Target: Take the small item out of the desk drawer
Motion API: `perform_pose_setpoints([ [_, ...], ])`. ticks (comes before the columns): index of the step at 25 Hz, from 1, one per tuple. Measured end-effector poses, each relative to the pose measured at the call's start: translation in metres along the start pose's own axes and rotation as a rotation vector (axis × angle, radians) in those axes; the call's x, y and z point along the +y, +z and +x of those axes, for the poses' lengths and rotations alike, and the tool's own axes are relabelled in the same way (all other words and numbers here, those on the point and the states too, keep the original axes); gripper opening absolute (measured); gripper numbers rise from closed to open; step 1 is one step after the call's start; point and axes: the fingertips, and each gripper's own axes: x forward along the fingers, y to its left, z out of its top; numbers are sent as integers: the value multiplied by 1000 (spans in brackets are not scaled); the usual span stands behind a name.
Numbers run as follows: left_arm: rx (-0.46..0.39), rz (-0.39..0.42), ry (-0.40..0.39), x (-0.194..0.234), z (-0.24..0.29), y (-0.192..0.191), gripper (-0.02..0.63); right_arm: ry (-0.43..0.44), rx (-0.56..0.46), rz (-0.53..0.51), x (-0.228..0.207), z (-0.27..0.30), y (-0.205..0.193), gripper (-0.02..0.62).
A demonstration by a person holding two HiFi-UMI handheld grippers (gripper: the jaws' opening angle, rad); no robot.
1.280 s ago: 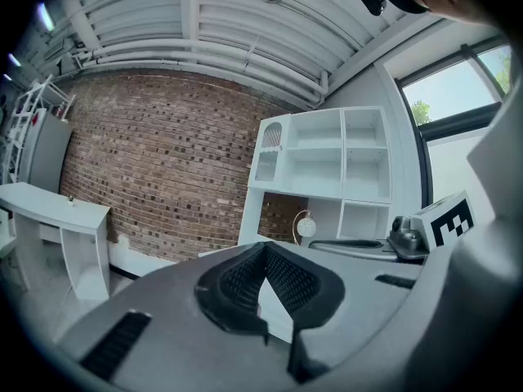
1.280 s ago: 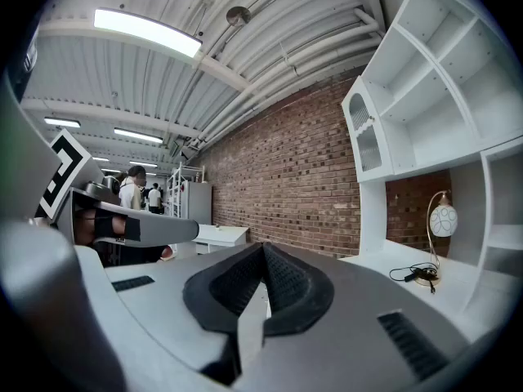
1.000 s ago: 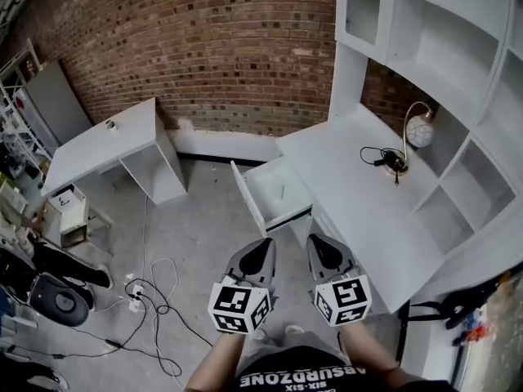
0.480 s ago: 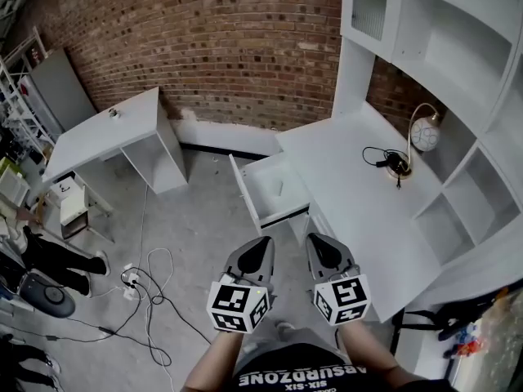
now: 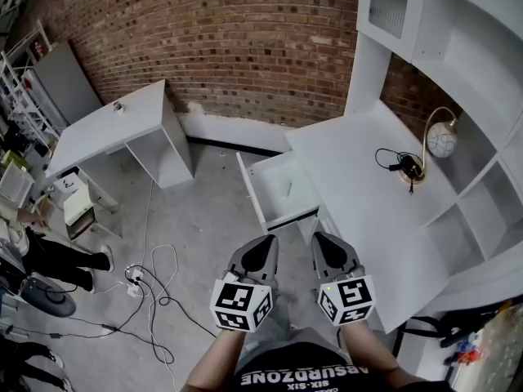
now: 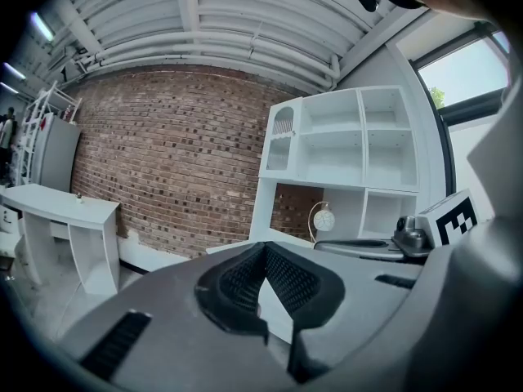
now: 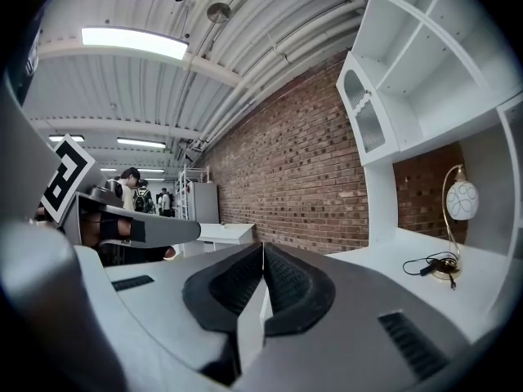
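The white desk point(image 5: 368, 211) has its drawer point(image 5: 282, 190) pulled out toward the floor. Inside the drawer lies a small pale item point(image 5: 288, 189). Both grippers hang side by side in front of my body, short of the drawer. The left gripper point(image 5: 265, 242) is shut with nothing in it; its pads point(image 6: 245, 280) meet at the tips. The right gripper point(image 5: 319, 239) is shut too, empty, its pads point(image 7: 282, 284) pressed together. Both point toward the drawer and the brick wall.
On the desk stand a globe lamp point(image 5: 441, 141) and a black cable point(image 5: 396, 163). White shelves point(image 5: 458, 47) rise over the desk. A second white table point(image 5: 114, 129) stands to the left. Cables point(image 5: 155, 296) trail over the concrete floor. People and gear point(image 5: 33, 251) are at far left.
The view has shifted: the desk and drawer sit slightly further right and lower in the frame. Both grippers keep their place in front of me, still shut.
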Motion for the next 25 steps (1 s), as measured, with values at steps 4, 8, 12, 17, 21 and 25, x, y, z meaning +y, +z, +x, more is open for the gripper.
perform_pose_setpoints([
  [4, 7, -14, -1, 29, 25, 4, 6, 3, -3, 7, -7, 34, 4, 0],
  [8, 14, -15, -16, 60, 54, 10, 6, -19, 5, 19, -19, 72, 5, 49],
  [12, 19, -13, -31, 89, 81, 21, 6, -33, 24, 29, -29, 109, 7, 112],
  [17, 35, -18, -47, 121, 110, 29, 6, -56, 49, 46, -41, 150, 10, 179],
  [21, 45, -21, -49, 146, 129, 32, 6, -80, 59, 54, -51, 179, 11, 196],
  [25, 54, -29, -51, 172, 145, 32, 6, -106, 71, 60, -59, 204, 9, 198],
])
